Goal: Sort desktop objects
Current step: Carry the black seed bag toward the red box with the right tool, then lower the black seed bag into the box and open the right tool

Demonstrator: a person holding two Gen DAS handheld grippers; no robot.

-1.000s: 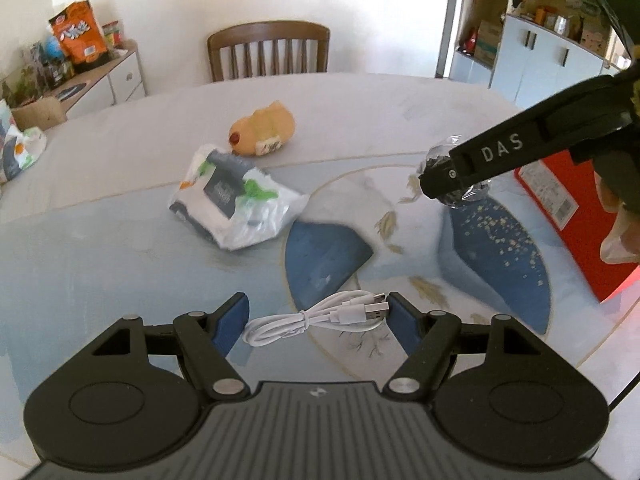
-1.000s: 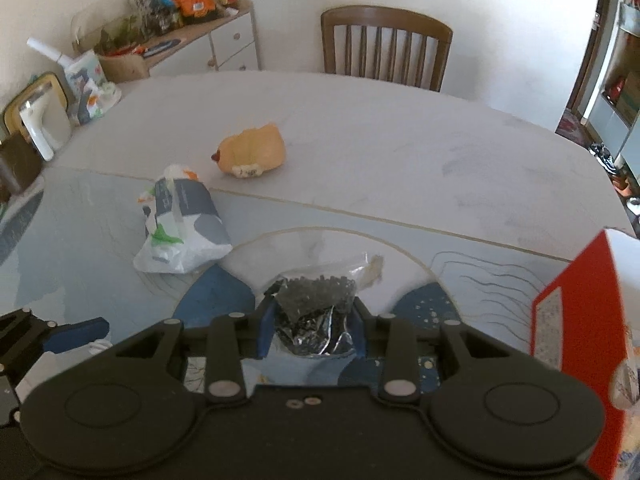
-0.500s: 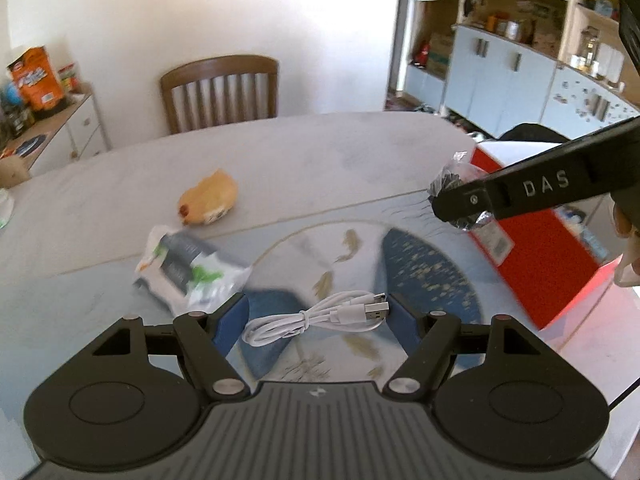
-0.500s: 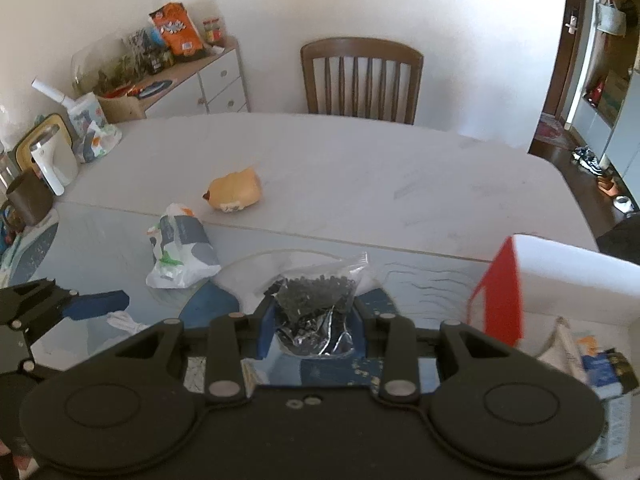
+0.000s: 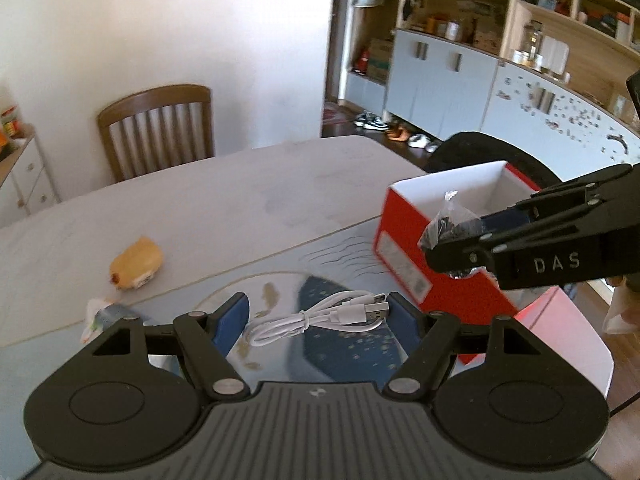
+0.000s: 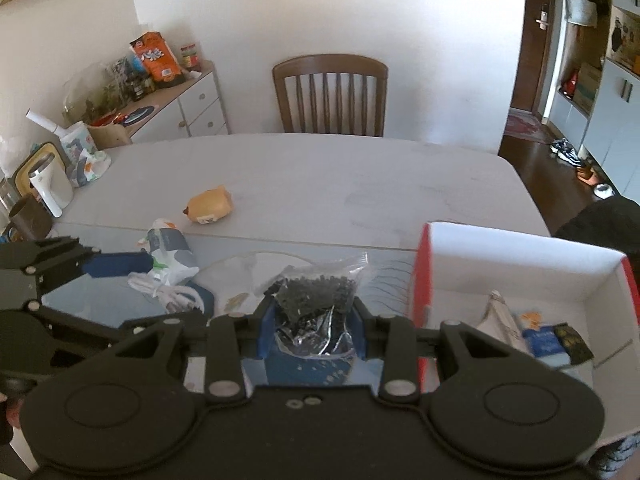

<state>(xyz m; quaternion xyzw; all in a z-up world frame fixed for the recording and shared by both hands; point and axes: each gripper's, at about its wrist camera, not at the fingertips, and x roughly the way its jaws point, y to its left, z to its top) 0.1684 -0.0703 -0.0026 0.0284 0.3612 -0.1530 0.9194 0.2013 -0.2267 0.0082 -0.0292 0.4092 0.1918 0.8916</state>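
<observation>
Both my hands have swung toward the open red cardboard box (image 6: 520,252), so now my right gripper (image 6: 314,320) grips the clear bag of black beads (image 6: 318,300) near its rim, and my left gripper (image 5: 318,316) pinches the coiled white USB cable (image 5: 320,316), both ready for dropping in.

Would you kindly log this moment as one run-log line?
right gripper: shut on bead bag, beside red box | left gripper: holds cable | table: snack pack, bun
</observation>
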